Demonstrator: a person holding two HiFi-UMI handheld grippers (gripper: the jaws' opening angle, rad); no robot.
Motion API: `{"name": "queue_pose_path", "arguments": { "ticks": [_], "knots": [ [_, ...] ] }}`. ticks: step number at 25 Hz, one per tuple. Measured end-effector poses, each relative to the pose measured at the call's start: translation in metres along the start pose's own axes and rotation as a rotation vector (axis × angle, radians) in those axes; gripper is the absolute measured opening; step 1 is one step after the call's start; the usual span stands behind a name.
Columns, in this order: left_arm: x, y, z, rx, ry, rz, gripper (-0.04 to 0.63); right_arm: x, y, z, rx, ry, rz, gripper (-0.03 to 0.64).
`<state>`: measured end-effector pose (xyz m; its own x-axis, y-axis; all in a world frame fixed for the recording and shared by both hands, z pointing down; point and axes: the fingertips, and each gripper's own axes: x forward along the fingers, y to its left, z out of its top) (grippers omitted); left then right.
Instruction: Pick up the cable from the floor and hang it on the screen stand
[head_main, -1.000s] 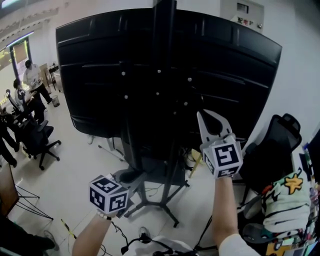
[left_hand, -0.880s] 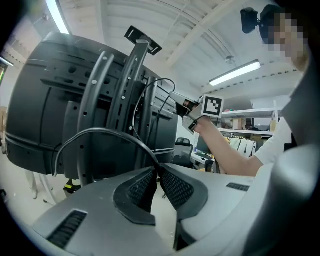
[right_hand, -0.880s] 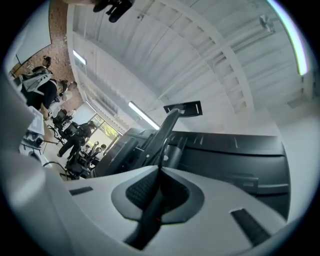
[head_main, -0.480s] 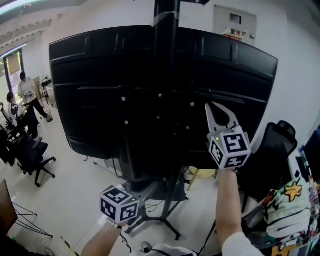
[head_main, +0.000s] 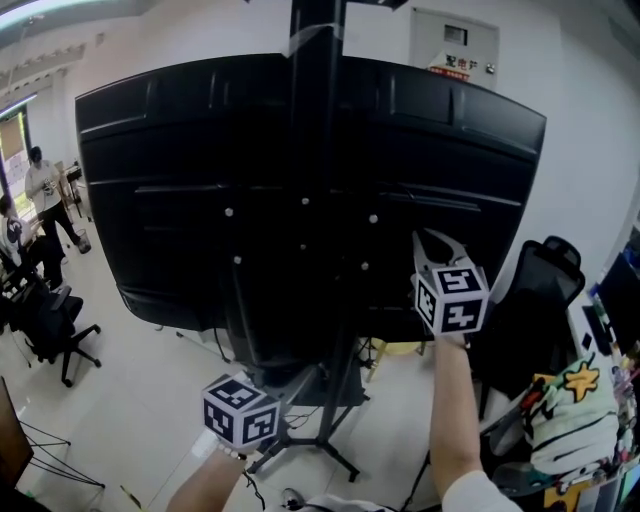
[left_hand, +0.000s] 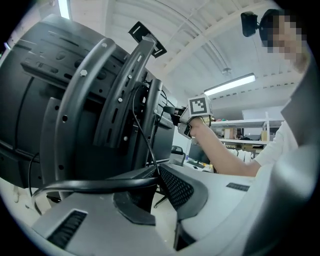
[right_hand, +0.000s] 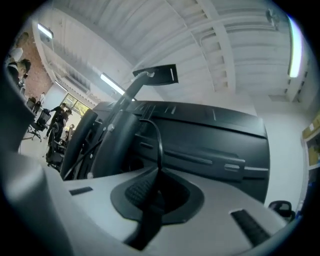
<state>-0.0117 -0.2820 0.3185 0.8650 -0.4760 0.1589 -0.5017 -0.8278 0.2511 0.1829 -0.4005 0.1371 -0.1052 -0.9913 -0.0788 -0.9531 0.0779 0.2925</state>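
**Ana:** Left gripper is pinched tight on the cable. The right gripper clamps the same line higher up, close against the back of the screen.

**Ben:** Off the floor, then?

**Ana:** The stretch I see is, strung between the 2 beside the screen stand. It looks light, floppy and slightly slick. I'd hold either side of the slack so it drapes.

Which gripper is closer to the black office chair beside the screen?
Right. The right gripper is raised beside the chair, at the screen's back; the left gripper is low, across the stand.
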Motion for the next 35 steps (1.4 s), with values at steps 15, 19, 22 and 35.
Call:
{"name": "queue_pose_path", "arguments": {
  "ticks": [15, 19, 22, 35],
  "knots": [
    [0.013, 0.019, -0.047, -0.164, -0.013, 0.080, 0.028, -0.022, 0.026, -0.040, 0.016, -0.016, 0.110, 0.087],
    [0.010, 0.013, -0.076, -0.194, 0.039, 0.115, 0.195, -0.043, 0.028, -0.027, 0.044, -0.090, 0.124, 0.146],
    [0.000, 0.006, -0.100, -0.212, 0.054, 0.157, 0.195, -0.069, 0.034, -0.031, 0.081, -0.111, 0.162, 0.146],
    [-0.031, -0.069, -0.176, -0.180, 0.041, 0.404, 0.003, -0.213, 0.097, -0.173, 0.289, 0.114, 0.399, 0.101]
  ]
}}
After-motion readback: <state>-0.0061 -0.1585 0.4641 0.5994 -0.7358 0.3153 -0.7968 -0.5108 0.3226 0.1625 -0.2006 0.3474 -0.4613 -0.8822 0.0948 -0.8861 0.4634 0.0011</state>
